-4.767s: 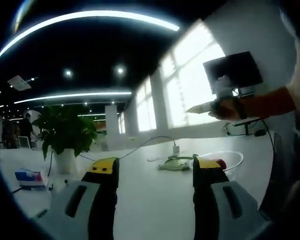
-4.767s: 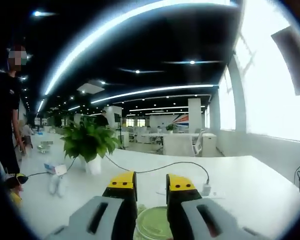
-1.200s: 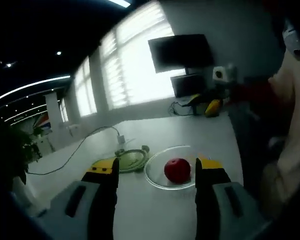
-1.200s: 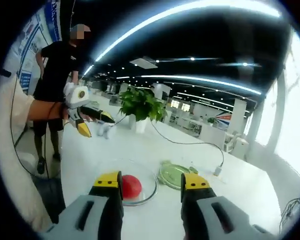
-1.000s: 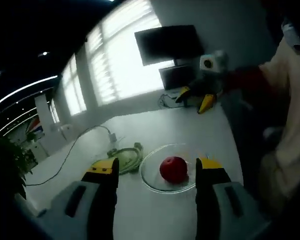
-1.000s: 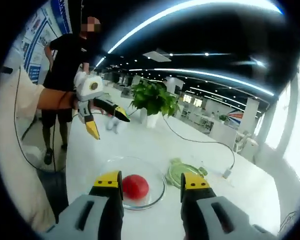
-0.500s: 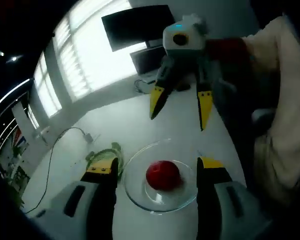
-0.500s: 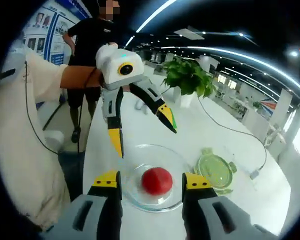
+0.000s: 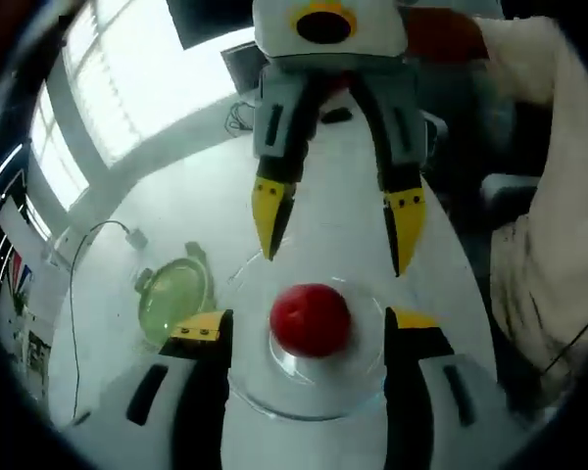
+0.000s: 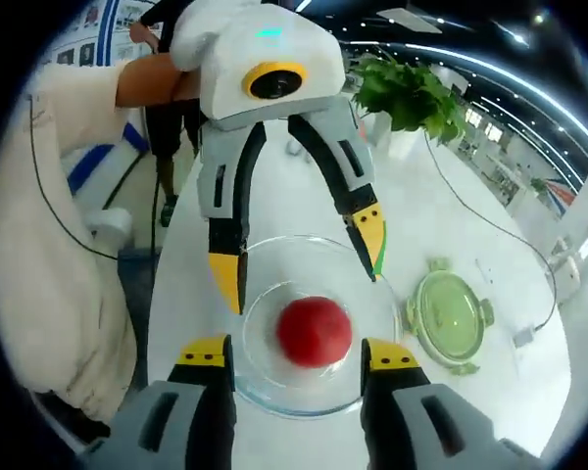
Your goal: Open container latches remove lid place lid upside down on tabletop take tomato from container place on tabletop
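A red tomato (image 9: pixel 311 318) (image 10: pixel 314 331) lies in the middle of a clear round container (image 9: pixel 304 403) (image 10: pixel 274 392) on the white tabletop. The green-tinted lid (image 9: pixel 173 299) (image 10: pixel 451 318) lies flat on the table beside the container. My left gripper (image 9: pixel 306 326) is open, its yellow-tipped jaws standing either side of the tomato, above the container. My right gripper (image 10: pixel 298 354) is open too and straddles the tomato from the opposite side. Each shows in the other's view: the right gripper (image 9: pixel 335 220) and the left gripper (image 10: pixel 299 259) point down toward the container, both open, neither touching the tomato.
A white cable (image 9: pixel 88 255) with a plug runs across the table past the lid. A potted plant (image 10: pixel 412 93) stands farther along the table. A cream sleeve (image 10: pixel 59 294) sits at the table's edge, and a person in black (image 10: pixel 167 108) stands beyond it.
Both grippers have closed in on the container from opposite sides and tilted downward. Each now looms large in the other's view. Tomato, container and lid have stayed put.
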